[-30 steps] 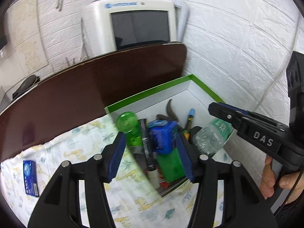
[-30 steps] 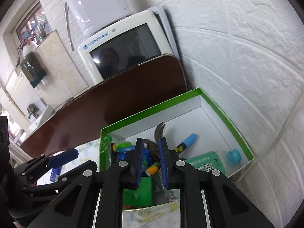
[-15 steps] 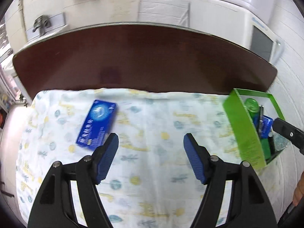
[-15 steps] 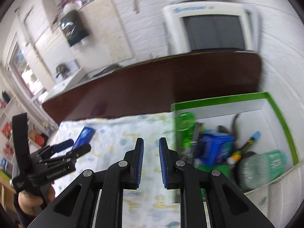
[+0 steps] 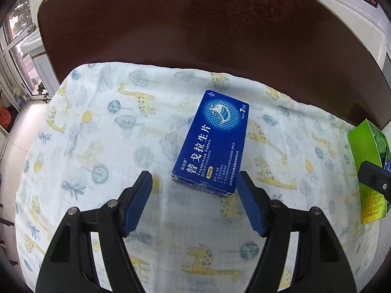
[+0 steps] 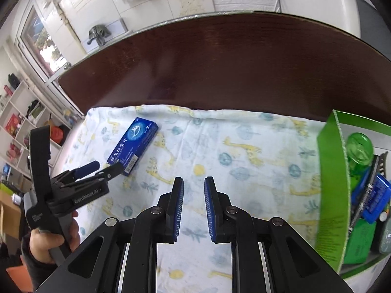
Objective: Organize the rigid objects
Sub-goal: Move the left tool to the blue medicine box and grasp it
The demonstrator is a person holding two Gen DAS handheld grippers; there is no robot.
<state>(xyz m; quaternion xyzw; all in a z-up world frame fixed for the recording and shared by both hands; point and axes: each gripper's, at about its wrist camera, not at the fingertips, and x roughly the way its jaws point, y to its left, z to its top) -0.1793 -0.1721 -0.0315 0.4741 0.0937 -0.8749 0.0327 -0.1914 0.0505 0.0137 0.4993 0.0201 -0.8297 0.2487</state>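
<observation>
A blue medicine box (image 5: 213, 141) lies flat on the giraffe-print cloth (image 5: 110, 134). My left gripper (image 5: 194, 201) is open and empty, its pads just short of the box's near end. In the right wrist view the same box (image 6: 133, 146) lies at the left with the left gripper (image 6: 102, 168) beside it. My right gripper (image 6: 193, 195) hovers over the middle of the cloth, jaws a narrow gap apart and empty. The green box (image 6: 333, 190) at the right holds a green bottle (image 6: 359, 149), a blue pack and tools.
The cloth covers the near part of a dark brown table (image 5: 195, 29). The green box's corner (image 5: 366, 146) shows at the right edge of the left wrist view. Shelves and a window stand at the far left of the room.
My left gripper has swung left from the green box and closed in on the blue medicine box. My right gripper has also turned left, away from the green box, and its jaws have parted slightly.
</observation>
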